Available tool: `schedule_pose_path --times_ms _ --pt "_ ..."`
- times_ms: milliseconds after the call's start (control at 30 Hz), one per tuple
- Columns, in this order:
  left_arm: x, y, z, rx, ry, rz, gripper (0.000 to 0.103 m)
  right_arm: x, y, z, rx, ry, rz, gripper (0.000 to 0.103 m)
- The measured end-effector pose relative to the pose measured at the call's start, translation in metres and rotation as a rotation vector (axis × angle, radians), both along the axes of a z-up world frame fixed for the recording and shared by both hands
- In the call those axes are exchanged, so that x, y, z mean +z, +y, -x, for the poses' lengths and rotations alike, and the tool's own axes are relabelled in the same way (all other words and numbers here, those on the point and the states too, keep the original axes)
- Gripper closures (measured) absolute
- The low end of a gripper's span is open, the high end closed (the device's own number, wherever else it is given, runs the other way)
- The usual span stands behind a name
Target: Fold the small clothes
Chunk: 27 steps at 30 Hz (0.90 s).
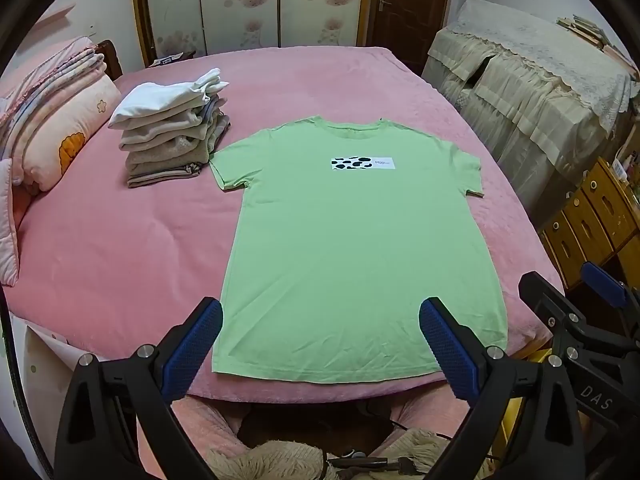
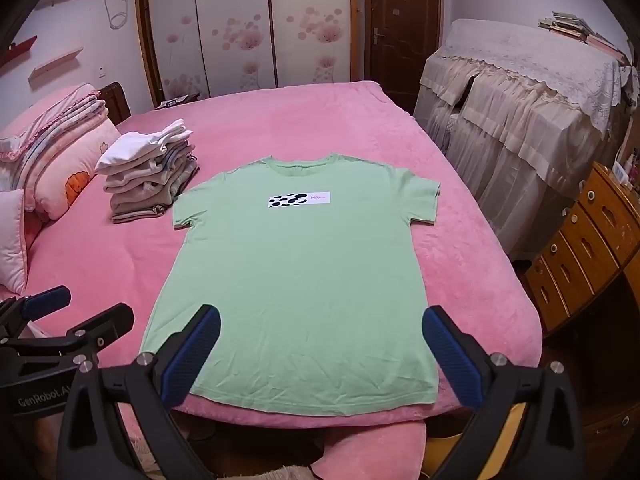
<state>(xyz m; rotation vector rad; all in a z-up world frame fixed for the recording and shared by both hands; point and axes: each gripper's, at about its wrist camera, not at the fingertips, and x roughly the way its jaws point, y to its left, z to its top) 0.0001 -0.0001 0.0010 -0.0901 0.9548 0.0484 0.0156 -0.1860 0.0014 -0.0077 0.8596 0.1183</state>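
Both tongs wide open, empty: left tongs (image 1: 320, 336), right tongs (image 2: 320, 340). Green T-shirt (image 1: 344, 240) flat on bed (image 1: 120, 248) ahead; folded stack (image 1: 172, 132) beyond-left.

Bed: pink plush blanket (image 2: 280, 120), pillows (image 2: 60, 168) at left edge
Far wall: floral sliding wardrobe (image 2: 248, 28), dark wooden door (image 2: 404, 20)
Right side: lace-draped furniture (image 2: 520, 120), wooden drawers (image 2: 584, 248)
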Motion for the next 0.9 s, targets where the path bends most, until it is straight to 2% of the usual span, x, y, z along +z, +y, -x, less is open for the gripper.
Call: schedule_pose_path --times_ms 433,900 --pt "-0.003 0.006 -0.001 -0.003 0.003 0.012 0.005 -0.001 0.001 0.002 -0.007 -0.001 0.009 0.001" --pt "-0.009 -0.005 0.0 -0.012 0.009 -0.006 0.005 -0.008 -0.001 0.003 -0.017 -0.007 0.023 0.002"
